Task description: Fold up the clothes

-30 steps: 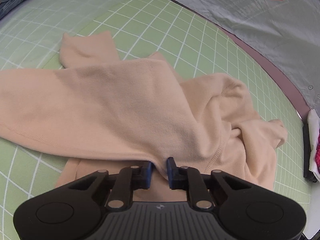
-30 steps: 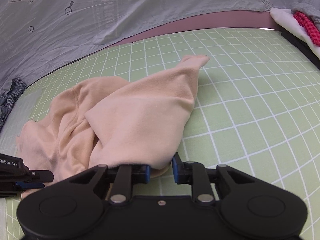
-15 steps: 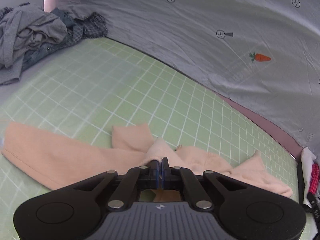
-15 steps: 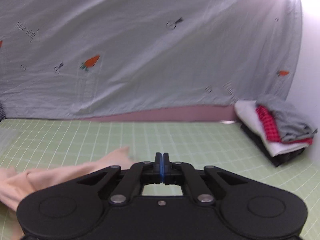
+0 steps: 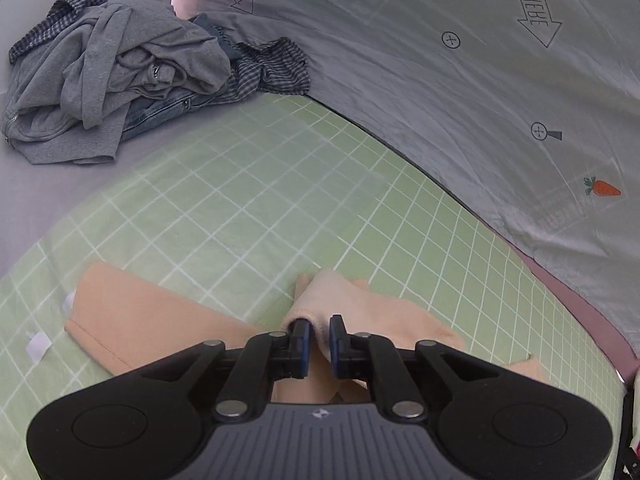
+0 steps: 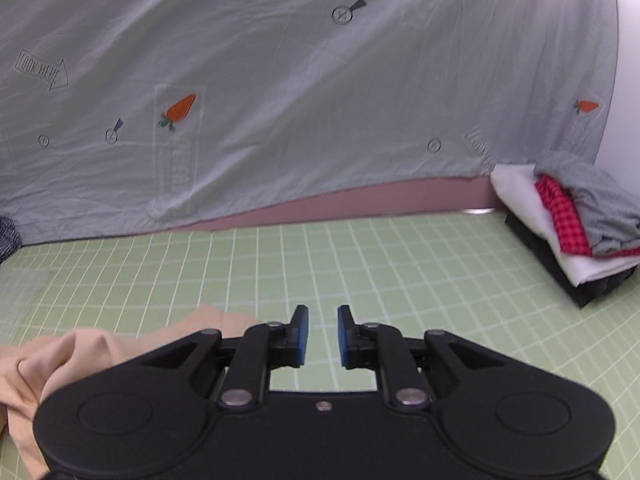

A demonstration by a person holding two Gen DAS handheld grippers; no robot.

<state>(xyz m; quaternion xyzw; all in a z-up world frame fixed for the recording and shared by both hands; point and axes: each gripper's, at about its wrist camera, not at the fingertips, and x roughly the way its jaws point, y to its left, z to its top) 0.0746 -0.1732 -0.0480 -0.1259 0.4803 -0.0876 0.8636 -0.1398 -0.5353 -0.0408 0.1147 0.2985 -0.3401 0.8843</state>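
Note:
A peach sweatshirt (image 5: 160, 320) lies crumpled on the green grid mat (image 5: 240, 200). In the left wrist view it spreads left and right below my left gripper (image 5: 319, 336). That gripper is open by a narrow gap, and a raised fold of the peach fabric sits between its blue pads. In the right wrist view the sweatshirt (image 6: 80, 356) is bunched at the lower left, partly hidden behind the gripper body. My right gripper (image 6: 323, 336) hangs open over bare mat (image 6: 400, 264), with nothing between its fingers.
A heap of unfolded grey, denim and checked clothes (image 5: 112, 76) lies at the far left. A folded stack of white, red-checked and grey garments (image 6: 568, 224) sits on a black block at the right. A grey carrot-print sheet (image 6: 320, 100) hangs behind the mat.
Both grippers closed on the sweatshirt and lifted away half a second ago. Both now stand open: the right one has let go, and the left one's pads have parted around a fold.

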